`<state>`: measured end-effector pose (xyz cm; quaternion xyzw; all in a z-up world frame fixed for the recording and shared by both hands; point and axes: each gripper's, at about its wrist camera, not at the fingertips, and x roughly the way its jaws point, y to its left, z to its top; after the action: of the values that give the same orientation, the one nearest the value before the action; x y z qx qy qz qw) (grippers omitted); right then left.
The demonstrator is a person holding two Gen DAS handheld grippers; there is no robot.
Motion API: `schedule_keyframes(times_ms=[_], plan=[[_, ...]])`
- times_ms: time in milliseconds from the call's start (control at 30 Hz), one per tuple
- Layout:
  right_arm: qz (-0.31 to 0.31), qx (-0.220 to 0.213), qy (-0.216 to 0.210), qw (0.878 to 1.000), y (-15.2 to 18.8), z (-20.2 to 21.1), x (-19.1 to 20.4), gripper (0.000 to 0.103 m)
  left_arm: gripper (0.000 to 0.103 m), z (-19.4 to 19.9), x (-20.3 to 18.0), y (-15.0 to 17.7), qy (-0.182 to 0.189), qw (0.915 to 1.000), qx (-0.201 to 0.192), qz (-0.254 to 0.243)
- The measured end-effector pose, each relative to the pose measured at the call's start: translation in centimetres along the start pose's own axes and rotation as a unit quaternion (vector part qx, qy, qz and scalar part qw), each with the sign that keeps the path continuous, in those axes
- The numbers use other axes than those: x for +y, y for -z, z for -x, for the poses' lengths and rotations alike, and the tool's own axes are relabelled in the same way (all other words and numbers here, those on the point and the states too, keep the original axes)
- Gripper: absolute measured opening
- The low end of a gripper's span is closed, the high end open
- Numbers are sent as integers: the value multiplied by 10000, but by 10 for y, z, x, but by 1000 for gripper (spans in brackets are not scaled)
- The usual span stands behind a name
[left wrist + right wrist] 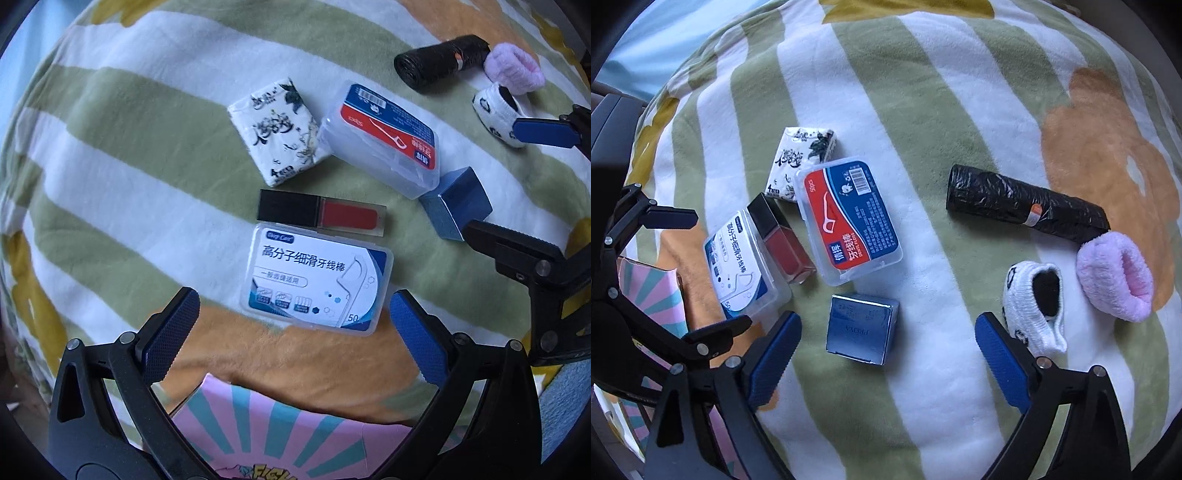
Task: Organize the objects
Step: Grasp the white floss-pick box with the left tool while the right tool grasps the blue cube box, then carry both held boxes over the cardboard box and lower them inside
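The left hand-held gripper [293, 325] hangs wide and empty, its fingers straddling the near end of the white floss-pick box [316, 282], probably lining up a grasp. The right hand-held gripper [888, 345], equally wide and empty, frames the blue carton [862, 328]. Beyond lie the lip-gloss tube [321, 214], touching the white box, the red-label floss box [384, 136] and tissue pack [279, 131], all loose on the striped blanket [129, 155].

pink striped box [280, 435] cut off by the bottom edge, behind the left tool [295, 332]
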<state>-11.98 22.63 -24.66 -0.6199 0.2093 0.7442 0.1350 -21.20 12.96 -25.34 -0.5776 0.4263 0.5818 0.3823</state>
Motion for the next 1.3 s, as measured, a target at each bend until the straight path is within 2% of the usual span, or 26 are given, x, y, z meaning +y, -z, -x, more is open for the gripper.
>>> schedule_keyframes(times_ms=[133,300,433,567,1000,1300], plan=[[-67,100,-93,9999,2,-10,-2,89,102,-18,-5,-4,119,9996,161,-207],[-254,259,-257,9990,0,-20,-5,74,102,-35,-5,-9,173,9993,236,-217],[-310,399,-273,9984,-1,-25,-7,55,91,-46,-4,-13,221,9988,376,-210],[-384,451,-324,9977,-3,-21,-11,36,90,-46,-4,-14,201,9989,271,-313],[-311,404,-340,9981,-9,17,-26,36,90,-36,-1,-17,76,9992,138,-365],[161,94,-355,9992,-20,87,-34,36,90,4,10,-6,16,9997,-140,175]])
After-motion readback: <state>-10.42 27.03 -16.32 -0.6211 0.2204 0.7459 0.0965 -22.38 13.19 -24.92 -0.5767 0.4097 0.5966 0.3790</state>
